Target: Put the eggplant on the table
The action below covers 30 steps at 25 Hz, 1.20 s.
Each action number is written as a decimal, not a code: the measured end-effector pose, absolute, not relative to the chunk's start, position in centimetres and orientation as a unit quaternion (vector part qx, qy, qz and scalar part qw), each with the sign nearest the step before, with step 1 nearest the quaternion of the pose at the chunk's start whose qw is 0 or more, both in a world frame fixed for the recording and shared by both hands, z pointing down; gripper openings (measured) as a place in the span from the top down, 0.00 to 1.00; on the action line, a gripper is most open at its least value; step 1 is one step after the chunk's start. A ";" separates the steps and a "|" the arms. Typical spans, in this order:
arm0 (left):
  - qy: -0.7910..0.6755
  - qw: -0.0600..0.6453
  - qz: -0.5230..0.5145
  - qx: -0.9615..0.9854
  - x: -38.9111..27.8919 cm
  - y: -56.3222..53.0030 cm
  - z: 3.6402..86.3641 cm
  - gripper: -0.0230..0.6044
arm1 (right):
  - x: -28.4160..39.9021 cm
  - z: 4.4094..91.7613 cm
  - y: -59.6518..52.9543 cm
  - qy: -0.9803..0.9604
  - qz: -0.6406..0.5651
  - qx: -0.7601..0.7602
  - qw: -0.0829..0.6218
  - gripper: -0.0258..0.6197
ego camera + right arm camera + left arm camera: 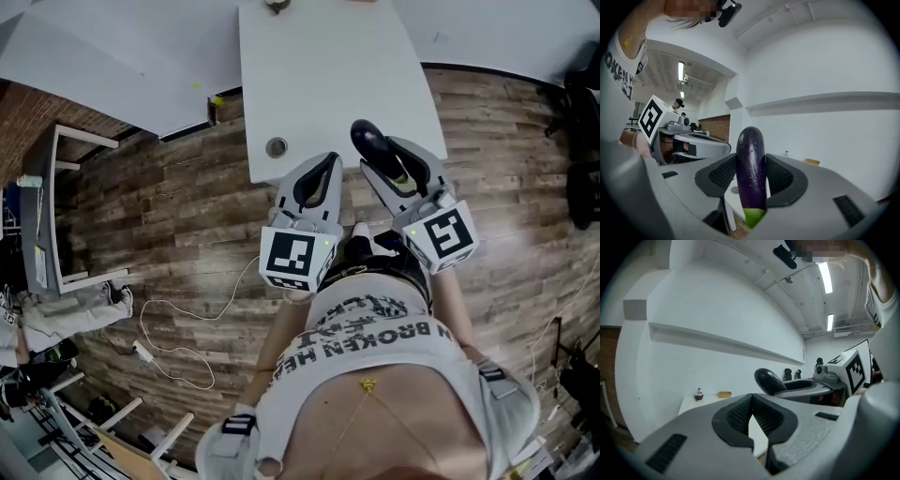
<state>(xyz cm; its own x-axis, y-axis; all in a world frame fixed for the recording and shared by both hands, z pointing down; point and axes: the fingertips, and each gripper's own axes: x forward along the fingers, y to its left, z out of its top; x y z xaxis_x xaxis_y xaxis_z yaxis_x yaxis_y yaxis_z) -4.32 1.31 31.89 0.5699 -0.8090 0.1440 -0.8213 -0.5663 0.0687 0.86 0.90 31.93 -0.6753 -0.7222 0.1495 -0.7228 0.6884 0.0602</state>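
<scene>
The eggplant [751,176] stands straight up and down between the two fingers of the right gripper [751,161]. Its round purple end points up and its green end points down. It is long and fat like a sausage, with smooth, shiny, dark purple skin. The fingers squeeze it from both sides with black pads [723,174] that have little bumps. The gripper holds it in the air by the near edge of the table [319,66], not lying on it. The left gripper [751,401] is just beside it. Its finger tips are pressed together and it holds nothing. Both grippers are made of smooth gray plastic. The table is flat, white and plain. The floor [169,216] is made of brown wood boards.
</scene>
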 end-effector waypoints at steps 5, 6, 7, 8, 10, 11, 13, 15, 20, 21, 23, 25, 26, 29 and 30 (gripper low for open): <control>-0.469 0.065 0.052 0.879 -2.5 0.4 32.2 0.95 | 2.8 32.4 -0.1 -0.919 -0.002 0.385 0.084 0.66; -0.470 0.067 0.054 0.878 -2.1 0.4 32.4 0.95 | 3.1 32.6 -0.2 -0.920 -0.003 0.383 0.086 0.66; -0.471 0.069 0.056 0.877 -1.9 0.3 32.7 0.95 | 3.5 32.7 -0.4 -0.920 -0.003 0.381 0.090 0.66; -0.473 0.071 0.060 0.876 -1.8 0.3 33.1 0.95 | 3.7 32.9 -0.7 -0.920 -0.004 0.380 0.092 0.66; -0.478 0.072 0.064 0.873 -2.1 0.0 33.3 0.95 | 3.9 33.0 -1.3 -0.920 -0.008 0.381 0.094 0.66; -0.480 0.072 0.064 0.872 -2.4 -0.2 33.2 0.95 | 3.8 33.0 -1.6 -0.919 -0.011 0.382 0.093 0.66; -0.485 0.072 0.065 0.869 -3.0 -0.7 33.2 0.95 | 3.8 32.9 -2.3 -0.918 -0.010 0.385 0.093 0.66; -0.486 0.073 0.065 0.868 -3.5 -1.3 33.4 0.95 | 3.7 33.0 -3.0 -0.917 -0.006 0.388 0.092 0.66; -0.477 0.074 0.061 0.874 -4.4 -3.5 33.5 0.95 | 3.3 33.2 -5.1 -0.910 -0.008 0.403 0.096 0.66; -0.472 0.073 0.060 0.877 -4.4 -4.3 33.5 0.95 | 3.3 33.2 -5.9 -0.907 -0.008 0.409 0.097 0.66; -0.461 0.069 0.057 0.883 -4.6 -5.9 33.3 0.95 | 3.4 33.2 -7.4 -0.902 -0.005 0.422 0.096 0.66; -0.452 0.066 0.055 0.888 -4.9 -7.3 33.1 0.95 | 3.4 33.2 -8.7 -0.897 -0.003 0.431 0.097 0.66; -0.448 0.065 0.055 0.890 -5.0 -8.0 33.1 0.95 | 3.5 33.3 -9.3 -0.895 -0.004 0.435 0.099 0.66; -0.430 0.065 0.054 0.899 -5.1 -9.8 33.2 0.95 | 3.6 33.6 -11.0 -0.886 -0.003 0.452 0.105 0.66; -0.425 0.065 0.055 0.901 -5.3 -10.3 33.3 0.95 | 3.5 33.7 -11.4 -0.884 -0.001 0.456 0.105 0.66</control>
<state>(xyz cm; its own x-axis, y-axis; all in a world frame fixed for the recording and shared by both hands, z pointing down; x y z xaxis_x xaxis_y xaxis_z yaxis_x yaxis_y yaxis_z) -5.25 -10.29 33.28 0.6335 -0.7584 0.1537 -0.7726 -0.6309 0.0711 3.49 -11.41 33.67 -0.5621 -0.8064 0.1836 -0.8059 0.5840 0.0975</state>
